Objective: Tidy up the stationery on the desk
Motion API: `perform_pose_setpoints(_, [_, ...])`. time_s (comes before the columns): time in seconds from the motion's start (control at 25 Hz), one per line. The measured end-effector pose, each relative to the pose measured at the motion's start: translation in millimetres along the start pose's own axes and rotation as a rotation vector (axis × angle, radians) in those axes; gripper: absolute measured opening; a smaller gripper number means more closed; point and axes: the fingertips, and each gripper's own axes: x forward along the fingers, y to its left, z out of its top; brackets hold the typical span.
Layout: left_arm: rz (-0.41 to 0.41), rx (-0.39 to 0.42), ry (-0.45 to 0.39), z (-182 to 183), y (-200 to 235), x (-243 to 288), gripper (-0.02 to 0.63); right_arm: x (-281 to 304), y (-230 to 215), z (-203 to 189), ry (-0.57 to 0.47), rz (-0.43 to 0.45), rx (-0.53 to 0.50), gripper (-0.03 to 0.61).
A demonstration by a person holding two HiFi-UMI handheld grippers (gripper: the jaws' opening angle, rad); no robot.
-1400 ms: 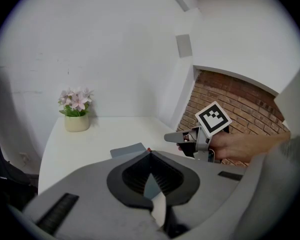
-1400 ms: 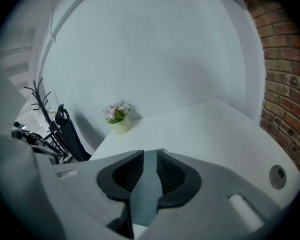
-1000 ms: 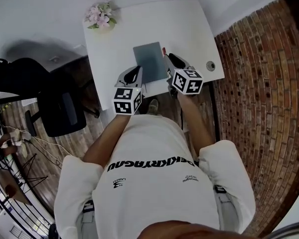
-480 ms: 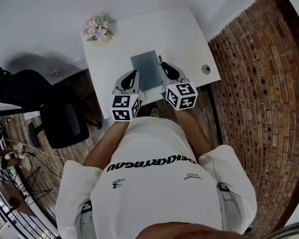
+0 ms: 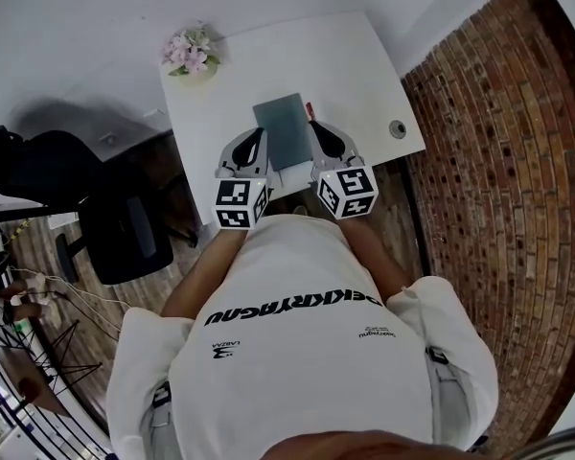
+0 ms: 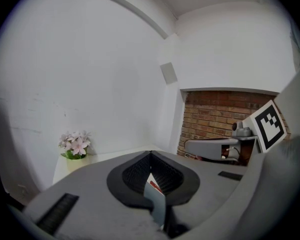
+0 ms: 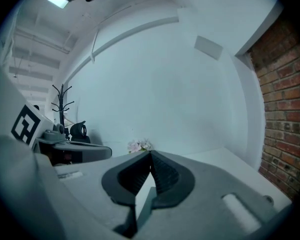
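A grey-green notebook [image 5: 281,129] lies flat in the middle of the white desk [image 5: 355,60], with a small red item [image 5: 310,111] at its far right corner. My left gripper [image 5: 258,138] hovers at the notebook's left edge, jaws shut with nothing held. At the right edge is my right gripper [image 5: 317,129]; its jaws have just been closing, are now shut, and hold nothing. In the left gripper view the tips [image 6: 150,154] meet, and a strip of notebook [image 6: 158,200] shows below them. The right gripper view shows its tips [image 7: 150,154] meeting too.
A pot of pink flowers [image 5: 192,50] stands at the desk's far left corner. A round cable grommet [image 5: 397,128] sits near the right edge. A brick wall [image 5: 498,161] runs along the right, and a black office chair [image 5: 125,228] stands left of the desk.
Both grippers have drawn back toward the desk's near edge and the person. The notebook lies where it was.
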Motion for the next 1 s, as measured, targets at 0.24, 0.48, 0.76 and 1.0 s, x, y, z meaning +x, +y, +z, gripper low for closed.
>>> perform_pose_setpoints(0.24, [-0.014, 0.009, -0.021, -4.3, -4.5, -0.3, -0.002, -6.1, 0.3, -2.0, -0.015, -0.013, -0.040, -0.003])
perform_pose_setpoints(0.48, [-0.009, 0.017, -0.022, -4.4, -5.1, -1.4, -0.002, -7.0, -2.3, -3.1, -0.011, -0.016, -0.015, -0.003])
perform_pose_setpoints(0.76, [-0.007, 0.019, -0.021, -7.3, -4.7, -5.4, -0.002, -9.5, -2.6, -9.1, -0.002, -0.025, 0.000, -0.003])
perform_pose_setpoints(1.0, [-0.004, 0.019, -0.016, -9.7, -6.3, -7.2, -0.002, -12.6, -2.7, -10.9, -0.002, -0.028, 0.005, -0.003])
